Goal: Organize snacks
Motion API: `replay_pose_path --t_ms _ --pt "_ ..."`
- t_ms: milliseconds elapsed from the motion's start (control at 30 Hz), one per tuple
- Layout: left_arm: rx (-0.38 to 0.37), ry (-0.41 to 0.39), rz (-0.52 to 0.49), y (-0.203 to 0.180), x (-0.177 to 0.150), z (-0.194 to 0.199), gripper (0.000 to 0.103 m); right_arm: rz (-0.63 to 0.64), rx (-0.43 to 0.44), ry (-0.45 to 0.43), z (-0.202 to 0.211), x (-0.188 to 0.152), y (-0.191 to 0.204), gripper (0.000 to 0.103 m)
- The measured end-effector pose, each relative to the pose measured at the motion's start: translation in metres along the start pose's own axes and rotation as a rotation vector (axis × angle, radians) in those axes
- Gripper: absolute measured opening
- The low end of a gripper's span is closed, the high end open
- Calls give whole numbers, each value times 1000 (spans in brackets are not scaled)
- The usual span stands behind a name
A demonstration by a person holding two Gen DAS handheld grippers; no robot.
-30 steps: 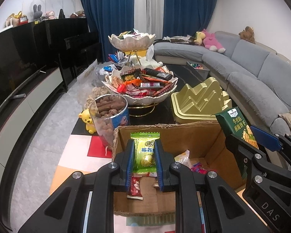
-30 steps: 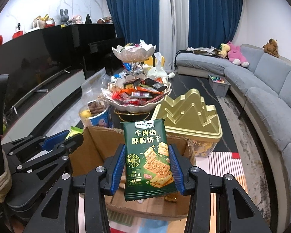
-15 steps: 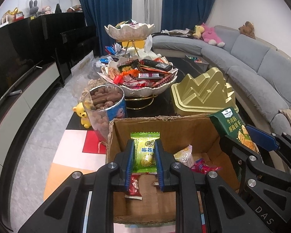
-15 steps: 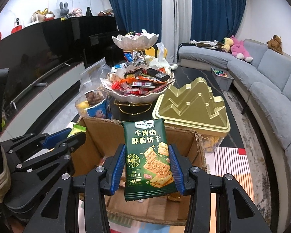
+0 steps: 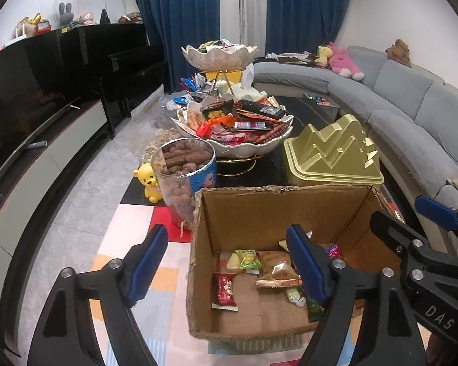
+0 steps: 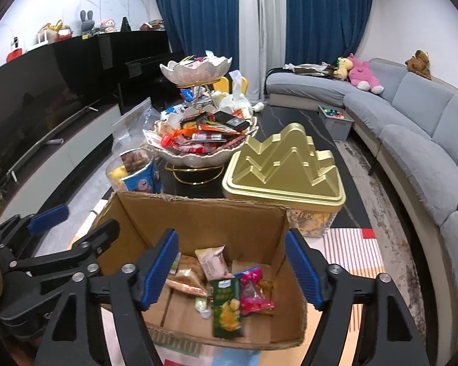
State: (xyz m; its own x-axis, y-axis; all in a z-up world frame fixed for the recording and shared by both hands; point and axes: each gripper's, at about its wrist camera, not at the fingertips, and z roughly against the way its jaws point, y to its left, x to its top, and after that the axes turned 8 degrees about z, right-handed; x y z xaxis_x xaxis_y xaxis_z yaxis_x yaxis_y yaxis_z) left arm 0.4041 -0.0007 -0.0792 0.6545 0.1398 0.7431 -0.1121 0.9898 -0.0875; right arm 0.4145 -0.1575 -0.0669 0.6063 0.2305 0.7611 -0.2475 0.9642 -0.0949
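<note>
An open cardboard box (image 5: 259,213) stands right below both grippers and holds several snack packets. My left gripper (image 5: 226,244) hangs over its left half, jaws opening, with nothing between the pads. The small yellow-green packet (image 5: 247,257) lies on the box floor under it. My right gripper (image 6: 232,244) hovers over the same box (image 6: 198,219), jaws opening too and empty. Below it the dark green cracker packet (image 6: 226,305) shows blurred inside the box, among pink and beige packets. Each gripper also appears at the edge of the other's view.
Behind the box stand a two-tier bowl stand heaped with snacks (image 5: 238,140), a gold mountain-shaped tin (image 5: 332,158) and a clear tub of nuts (image 5: 186,177) beside a yellow bear figure (image 5: 148,183). A grey sofa (image 6: 427,128) curves along the right; a low TV cabinet (image 5: 45,152) runs along the left.
Both grippers have opened wide. The yellow-green packet has left the left gripper and the green cracker packet has left the right; both are now down in the box.
</note>
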Motion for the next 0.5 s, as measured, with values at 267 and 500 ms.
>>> replay_pose_path --t_ms 267,500 --pt "7 -9 0 2 -1 8 88 -5 -21 2 8 -1 -2 83" --pt "9 -20 3 3 -3 23 89 -6 -30 -6 21 -4 -2 83"
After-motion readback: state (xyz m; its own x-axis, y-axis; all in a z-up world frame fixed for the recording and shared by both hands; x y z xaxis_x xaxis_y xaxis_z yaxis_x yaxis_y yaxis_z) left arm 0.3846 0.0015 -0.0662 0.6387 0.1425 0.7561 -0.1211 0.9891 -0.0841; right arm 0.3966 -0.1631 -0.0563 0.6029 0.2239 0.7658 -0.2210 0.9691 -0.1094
